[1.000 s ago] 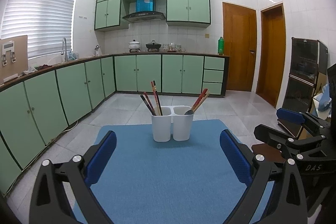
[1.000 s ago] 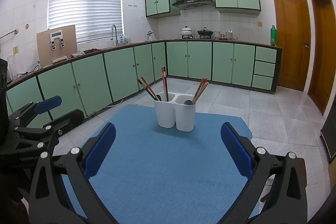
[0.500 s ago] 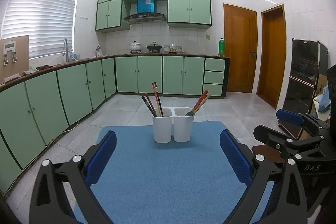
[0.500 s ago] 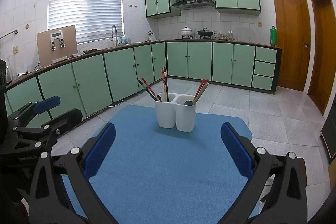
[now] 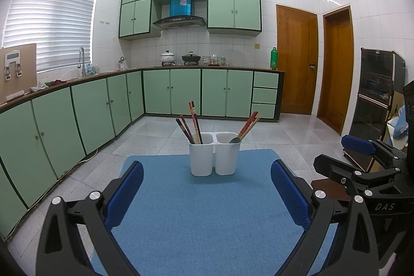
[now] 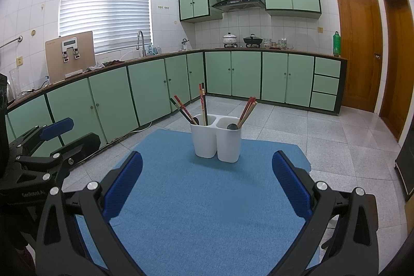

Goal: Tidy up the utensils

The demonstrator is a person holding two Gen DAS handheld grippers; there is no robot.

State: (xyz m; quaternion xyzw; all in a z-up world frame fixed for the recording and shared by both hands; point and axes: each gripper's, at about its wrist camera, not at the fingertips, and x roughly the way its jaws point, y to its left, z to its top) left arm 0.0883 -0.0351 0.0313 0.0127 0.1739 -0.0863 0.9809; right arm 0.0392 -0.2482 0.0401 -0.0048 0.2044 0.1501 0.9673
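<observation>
Both views are lifting a little: the white holder (image 5: 214, 156) is sitting slightly lower in the left wrist picture.

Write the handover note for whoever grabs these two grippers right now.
Left gripper: open, empty, back from the holder.
Right gripper: open, empty, likewise back from it.
White two-compartment holder stands upright at the far end of the blue mat.
Left compartment: dark and red chopsticks, and a spoon seen from the right wrist view.
Right compartment: red and tan chopsticks and a dark spoon.
Done: nothing loose on the mat.
Left: chopsticks and spoons are mixed in both compartments; sort them by type if required.
</observation>
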